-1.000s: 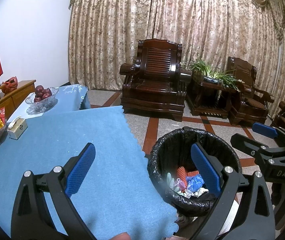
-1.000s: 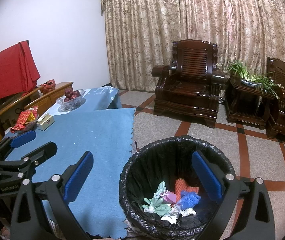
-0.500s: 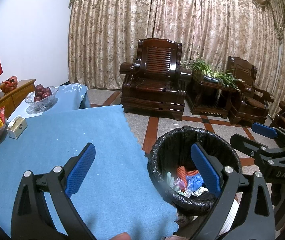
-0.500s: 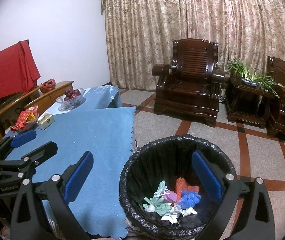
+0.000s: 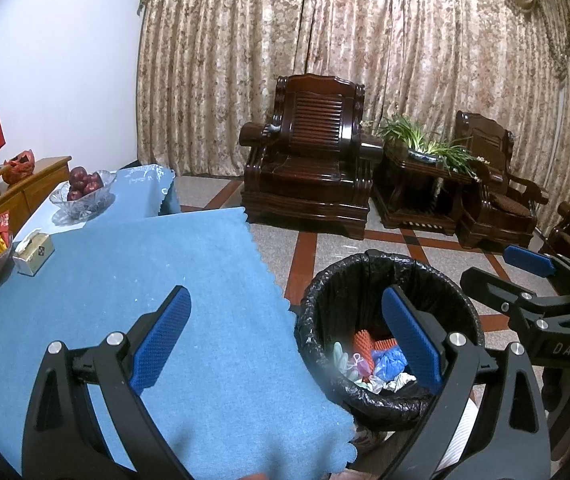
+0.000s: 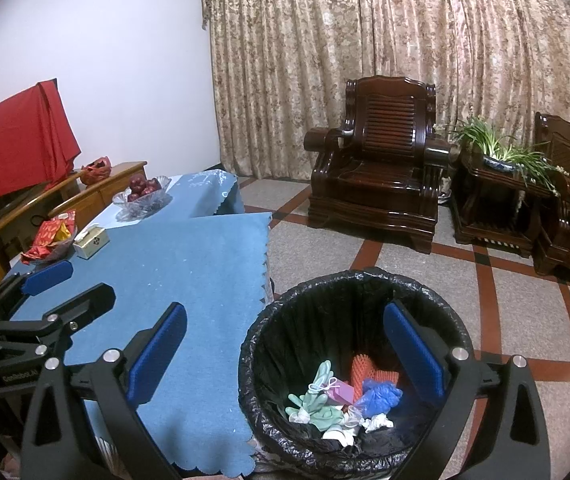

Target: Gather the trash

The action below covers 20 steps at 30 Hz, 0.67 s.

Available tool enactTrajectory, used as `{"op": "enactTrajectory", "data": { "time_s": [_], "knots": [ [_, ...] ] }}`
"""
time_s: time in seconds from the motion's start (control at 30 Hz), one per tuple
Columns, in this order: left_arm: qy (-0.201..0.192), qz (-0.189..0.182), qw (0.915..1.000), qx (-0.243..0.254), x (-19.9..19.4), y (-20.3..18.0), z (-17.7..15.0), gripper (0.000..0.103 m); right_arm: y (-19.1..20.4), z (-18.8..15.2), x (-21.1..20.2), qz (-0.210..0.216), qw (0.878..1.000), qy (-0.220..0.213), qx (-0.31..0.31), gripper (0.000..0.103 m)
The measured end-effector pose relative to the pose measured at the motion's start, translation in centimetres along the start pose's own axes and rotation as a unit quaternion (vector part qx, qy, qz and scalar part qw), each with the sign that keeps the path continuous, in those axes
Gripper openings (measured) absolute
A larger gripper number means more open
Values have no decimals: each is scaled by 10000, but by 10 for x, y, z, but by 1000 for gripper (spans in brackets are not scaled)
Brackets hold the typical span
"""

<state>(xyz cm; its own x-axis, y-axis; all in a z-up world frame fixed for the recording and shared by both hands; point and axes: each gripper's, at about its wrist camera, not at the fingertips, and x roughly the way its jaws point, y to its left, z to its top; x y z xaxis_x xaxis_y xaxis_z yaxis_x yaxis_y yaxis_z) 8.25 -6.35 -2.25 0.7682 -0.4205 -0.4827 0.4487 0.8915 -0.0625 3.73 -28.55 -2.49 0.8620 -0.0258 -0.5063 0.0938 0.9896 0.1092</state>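
Note:
A round bin with a black liner (image 6: 349, 280) (image 5: 349, 268) stands on the floor just off the table's near right corner. Inside lies trash (image 6: 341, 396) (image 5: 369, 364): pale green gloves, a pink piece, an orange mesh, a blue bag and white scraps. My right gripper (image 6: 285, 354) hangs open and empty over the bin's left rim. My left gripper (image 5: 285, 340) is open and empty too, spanning the table corner and the bin. Each gripper shows in the other's view, the right gripper (image 5: 525, 276) to the right and the left gripper (image 6: 49, 280) to the left.
The blue cloth covers the table (image 6: 189, 264). At its far left sit a tissue box (image 6: 91, 242), a dish of red packets (image 6: 51, 236) and a glass bowl of red fruit (image 6: 141, 194). Dark wooden armchairs (image 6: 381, 184) and a plant stand (image 6: 497, 192) line the curtain beyond tiled floor.

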Motion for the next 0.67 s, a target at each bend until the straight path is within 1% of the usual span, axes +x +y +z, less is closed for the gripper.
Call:
{"op": "enactTrajectory", "data": {
  "time_s": [0.67],
  "knots": [
    [39,11,10000,3,-8,-2,-7,94,-1,1,0,4,10000,4,-6,97]
  ]
}}
